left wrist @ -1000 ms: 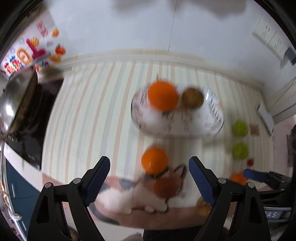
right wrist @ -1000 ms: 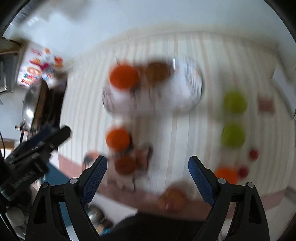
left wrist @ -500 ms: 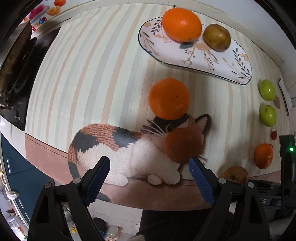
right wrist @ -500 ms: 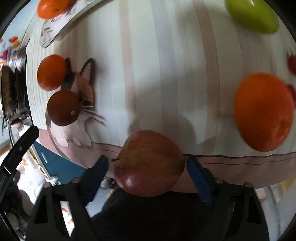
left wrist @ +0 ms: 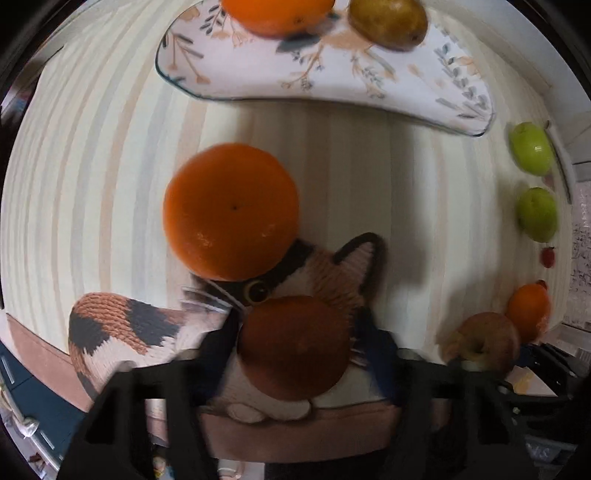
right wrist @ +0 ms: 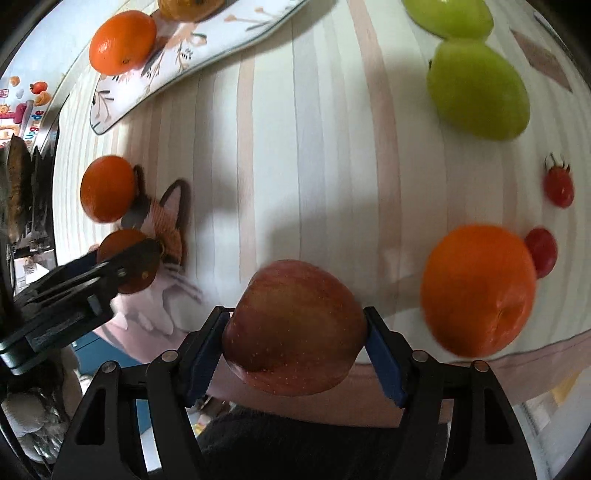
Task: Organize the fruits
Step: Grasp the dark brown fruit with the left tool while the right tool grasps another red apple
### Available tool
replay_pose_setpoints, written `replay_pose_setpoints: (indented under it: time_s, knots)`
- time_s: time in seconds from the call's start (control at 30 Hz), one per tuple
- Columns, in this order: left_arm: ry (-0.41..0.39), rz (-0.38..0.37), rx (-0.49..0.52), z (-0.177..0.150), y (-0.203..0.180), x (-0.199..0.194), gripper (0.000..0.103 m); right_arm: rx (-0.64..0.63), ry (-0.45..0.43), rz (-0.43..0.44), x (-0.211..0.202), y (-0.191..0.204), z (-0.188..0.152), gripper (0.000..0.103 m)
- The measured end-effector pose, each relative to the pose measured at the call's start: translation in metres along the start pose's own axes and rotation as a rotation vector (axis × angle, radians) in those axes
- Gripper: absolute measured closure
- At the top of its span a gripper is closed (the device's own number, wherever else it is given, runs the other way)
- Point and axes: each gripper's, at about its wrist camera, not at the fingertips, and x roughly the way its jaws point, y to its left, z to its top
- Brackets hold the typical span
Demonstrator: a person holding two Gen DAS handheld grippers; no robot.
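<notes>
My left gripper (left wrist: 295,354) is shut on a dark brown-red round fruit (left wrist: 293,347) lying on the cat picture of the mat; it also shows in the right wrist view (right wrist: 127,258). An orange (left wrist: 231,210) sits just beyond it. My right gripper (right wrist: 295,354) is shut on a red apple (right wrist: 295,325) at the mat's near edge; the apple also shows in the left wrist view (left wrist: 480,341). The floral plate (left wrist: 369,74) at the back holds an orange (left wrist: 273,14) and a brownish pear (left wrist: 388,22).
Two green fruits (right wrist: 476,92) lie at the right, with an orange (right wrist: 478,291) and two cherry tomatoes (right wrist: 557,182) near the right gripper. The striped mat (right wrist: 295,147) ends at the table's near edge. A dark stovetop is at the far left.
Both grippers have dropped toward the mat and closed: the left onto the brown-red fruit, the right onto the red apple.
</notes>
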Motion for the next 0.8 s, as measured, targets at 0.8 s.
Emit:
replay_pose_setpoints:
  time_s: [0.8]
  knots:
    - [-0.159,-0.150,-0.044,0.010,-0.003,-0.104,0.050,0.042,-0.195,0.134,-0.081,0.011,0.063,0.029]
